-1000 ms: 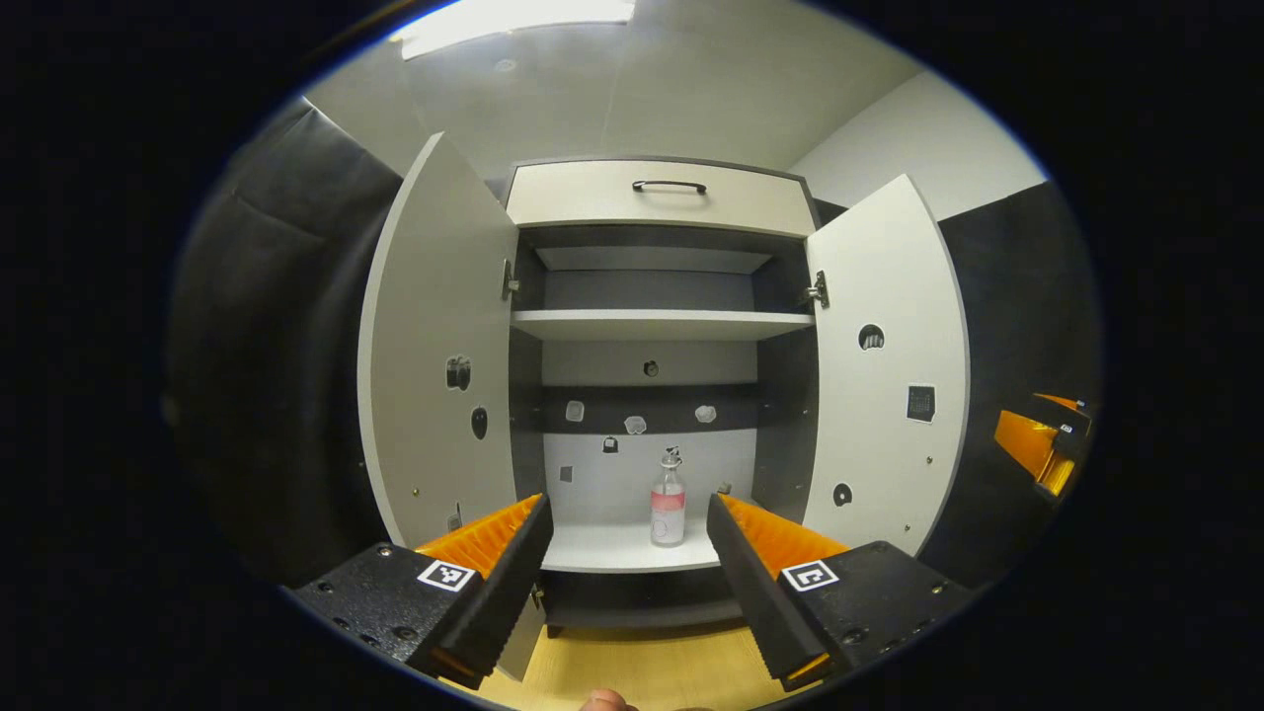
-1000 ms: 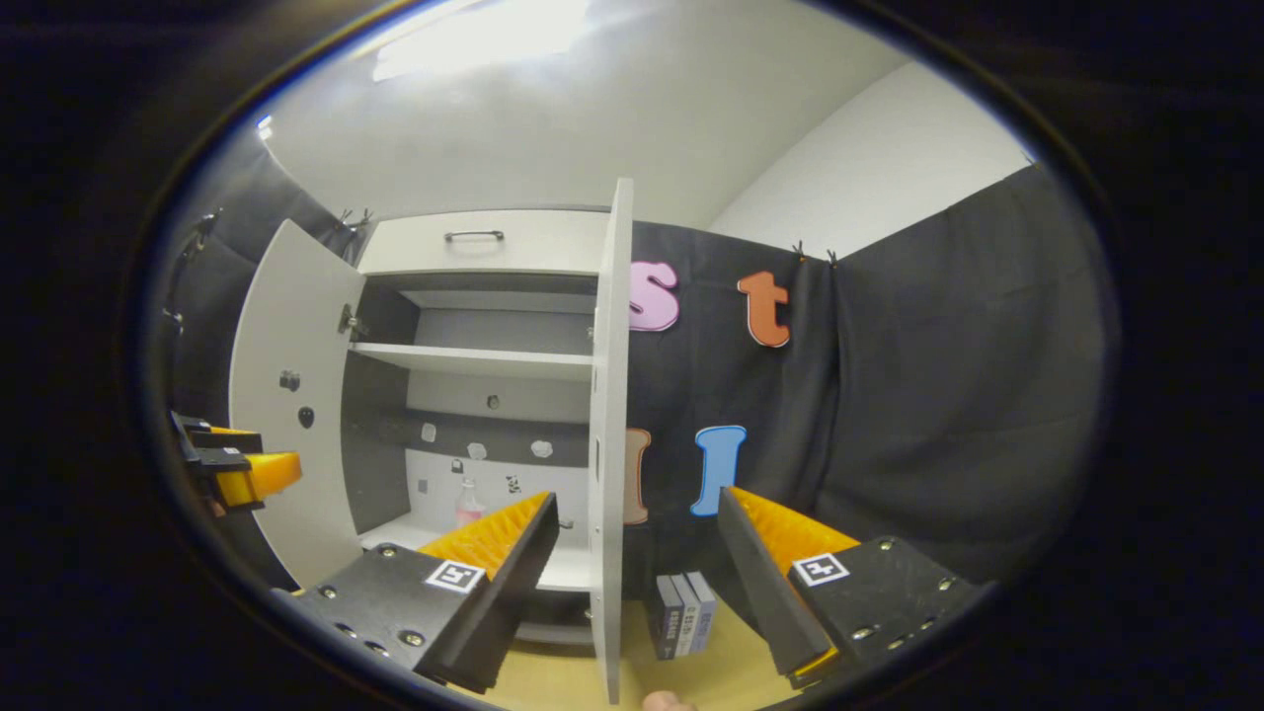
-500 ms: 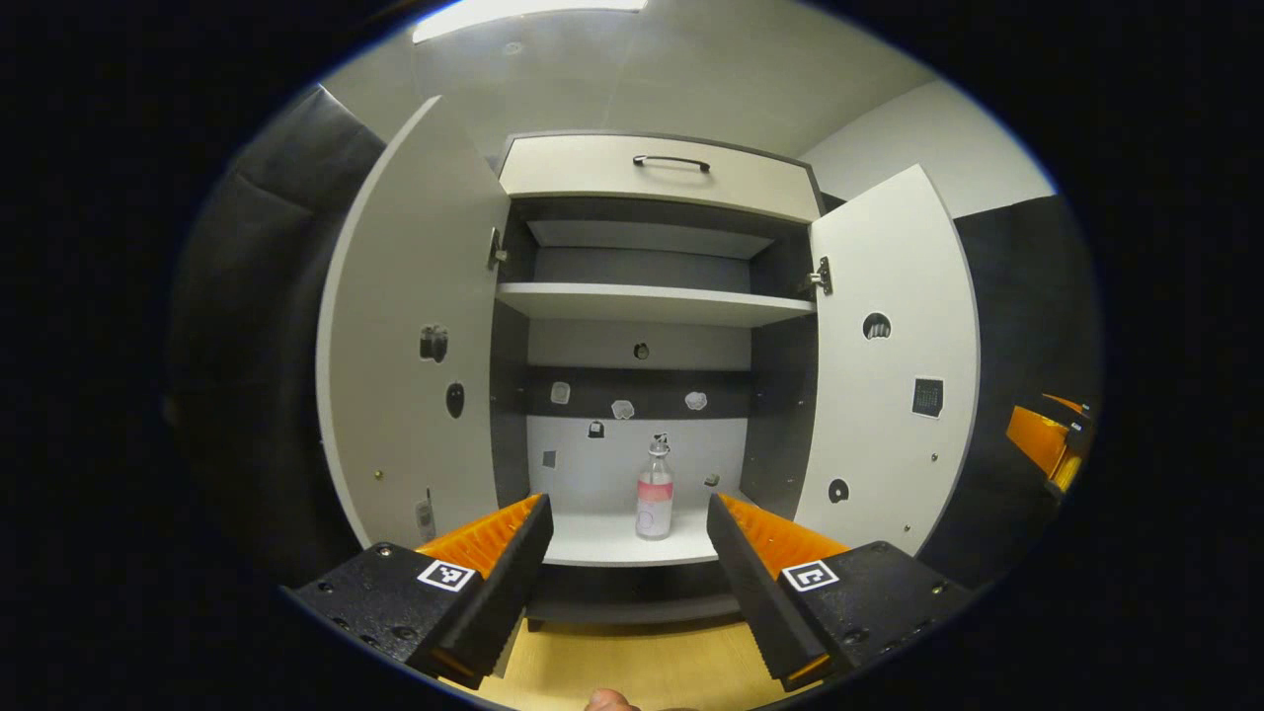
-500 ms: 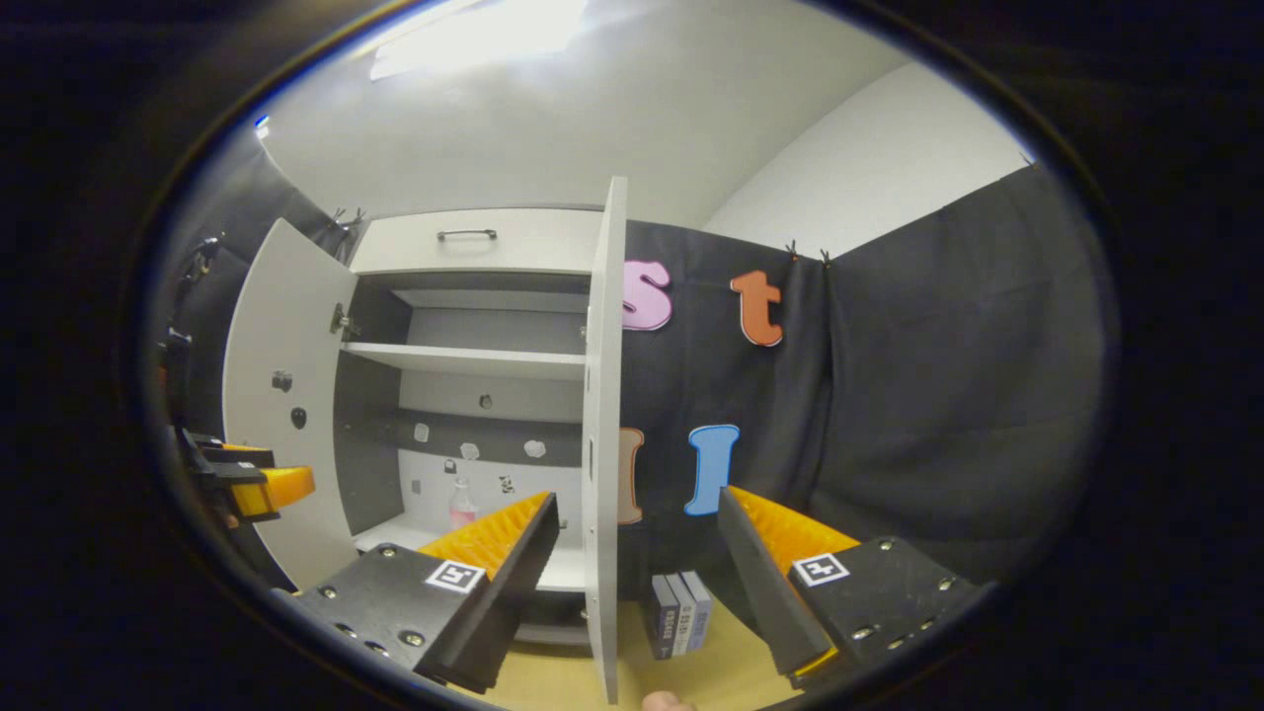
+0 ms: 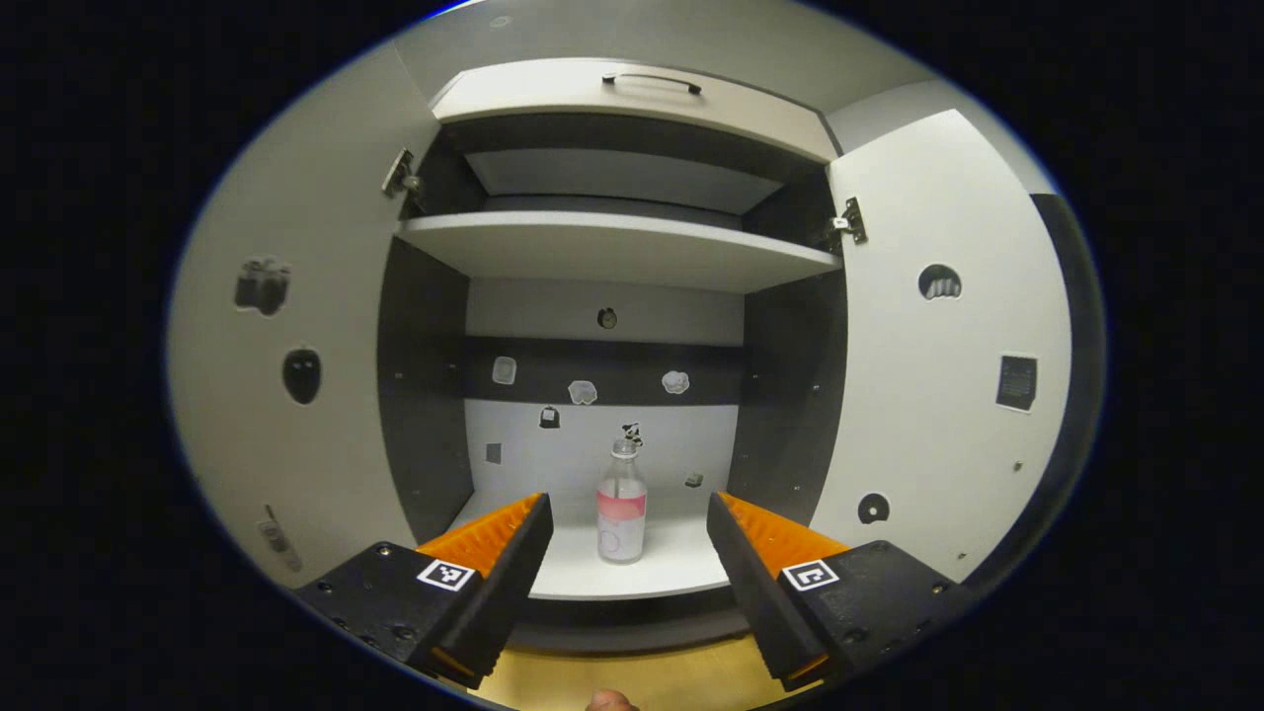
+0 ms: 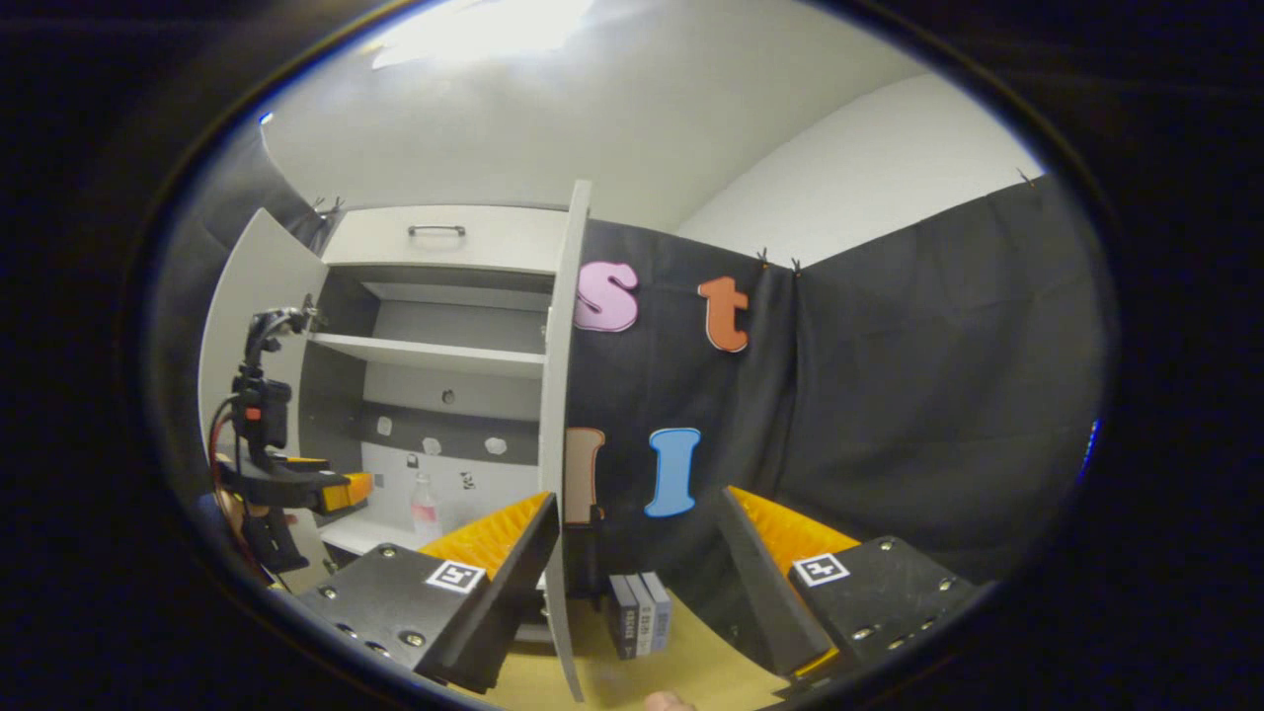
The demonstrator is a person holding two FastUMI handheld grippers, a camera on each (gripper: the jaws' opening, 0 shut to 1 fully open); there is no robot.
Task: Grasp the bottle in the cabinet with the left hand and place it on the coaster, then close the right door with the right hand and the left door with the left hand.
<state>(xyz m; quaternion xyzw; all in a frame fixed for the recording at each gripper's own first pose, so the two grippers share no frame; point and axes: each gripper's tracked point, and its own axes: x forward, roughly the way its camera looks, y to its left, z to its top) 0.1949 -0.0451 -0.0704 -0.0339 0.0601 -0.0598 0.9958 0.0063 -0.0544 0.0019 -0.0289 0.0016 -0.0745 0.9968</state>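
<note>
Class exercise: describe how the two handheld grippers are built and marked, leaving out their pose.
Each gripper, left gripper and right gripper, has two wedge-shaped fingers with ribbed inner faces on black bolted blocks, each block carrying a square black-and-white tag. Seen from the right gripper view, the left gripper carries a black mast with cabling.

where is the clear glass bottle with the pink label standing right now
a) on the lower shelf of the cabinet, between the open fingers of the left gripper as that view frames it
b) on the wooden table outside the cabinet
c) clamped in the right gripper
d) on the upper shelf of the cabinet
a: the clear glass bottle with the pink label stands upright on the white lower shelf, untouched, ahead of the open left gripper.
</note>
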